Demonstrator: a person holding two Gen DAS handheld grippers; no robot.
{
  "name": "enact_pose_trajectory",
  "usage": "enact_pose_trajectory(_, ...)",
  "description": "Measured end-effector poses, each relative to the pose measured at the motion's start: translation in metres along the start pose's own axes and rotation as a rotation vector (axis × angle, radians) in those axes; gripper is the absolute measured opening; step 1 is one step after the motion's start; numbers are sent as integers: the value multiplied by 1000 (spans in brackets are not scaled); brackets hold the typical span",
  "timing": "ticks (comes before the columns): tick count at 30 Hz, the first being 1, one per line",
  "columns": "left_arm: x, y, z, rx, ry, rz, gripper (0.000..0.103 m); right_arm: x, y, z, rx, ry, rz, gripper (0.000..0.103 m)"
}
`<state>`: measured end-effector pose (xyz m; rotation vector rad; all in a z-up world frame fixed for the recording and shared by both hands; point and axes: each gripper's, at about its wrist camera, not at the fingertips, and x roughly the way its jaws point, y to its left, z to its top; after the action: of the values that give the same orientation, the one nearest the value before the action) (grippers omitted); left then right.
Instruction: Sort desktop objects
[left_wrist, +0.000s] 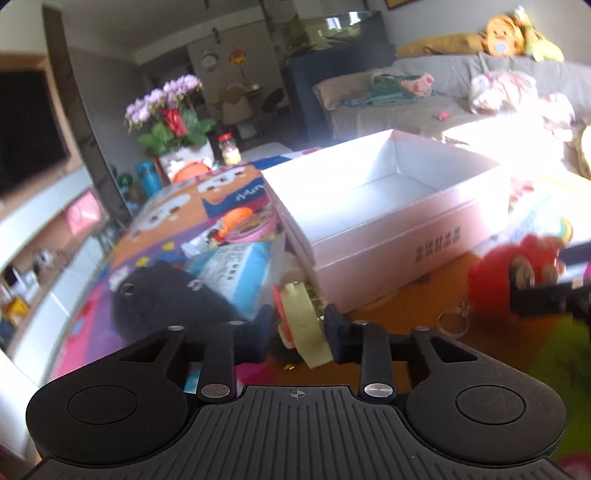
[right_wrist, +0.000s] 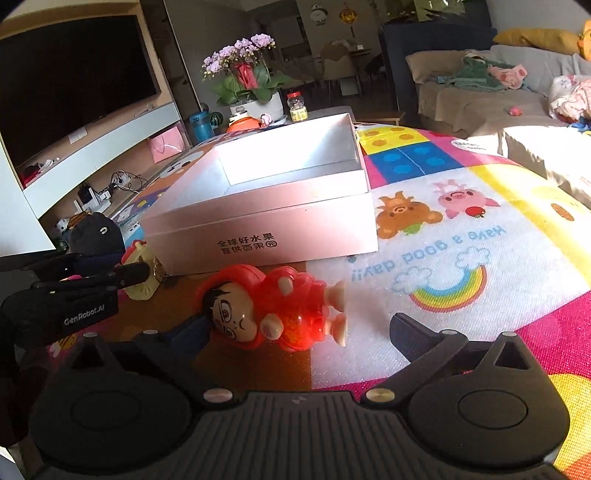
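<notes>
red doll (left_wrist: 495, 284): blurred in the left wrist view, its right side hidden by the right gripper (left_wrist: 546, 295)
yellow toy (right_wrist: 142, 273): partly hidden behind the left gripper (right_wrist: 110, 275)
box lettering (left_wrist: 439, 247): too blurred to read

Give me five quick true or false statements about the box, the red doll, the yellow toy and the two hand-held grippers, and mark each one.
1. The white box has nothing inside that shows. True.
2. The left hand-held gripper is shut on the yellow toy. True.
3. The right hand-held gripper is clamped on the red doll. False: its jaws are wide open, with the doll lying between them on the mat.
4. The red doll stands upright. False: it lies on its side in front of the box.
5. The flowers stand inside the box. False: they are in a pot beyond its far end.
</notes>
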<state>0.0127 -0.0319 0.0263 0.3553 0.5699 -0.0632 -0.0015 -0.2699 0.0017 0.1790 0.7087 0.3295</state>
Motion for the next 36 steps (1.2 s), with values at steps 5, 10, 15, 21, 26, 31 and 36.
enact_pose_trajectory(5,-35,0,-19,129,9,-82,29,2,2,0,11,-6,-1,103)
enact_pose_trajectory(10,-68,-3,-26,18,5,-334,76,2,2,0,13,-6,-4,103)
enact_pose_trajectory(15,-51,2,-21,-52,19,-201,82,3,3,0,5,-3,-10,103)
enact_pose_trajectory(21,-9,25,-14,-269,116,-194,82,3,4,0,-3,1,-16,103)
enact_pose_trajectory(26,7,12,-12,-235,127,-175,57,5,7,0,-16,11,-23,103)
enact_pose_trajectory(31,-12,11,-24,-173,118,-199,53,8,11,1,-61,43,-35,103)
enact_pose_trajectory(36,-43,16,-47,-186,125,-258,61,-5,7,9,-83,53,69,103)
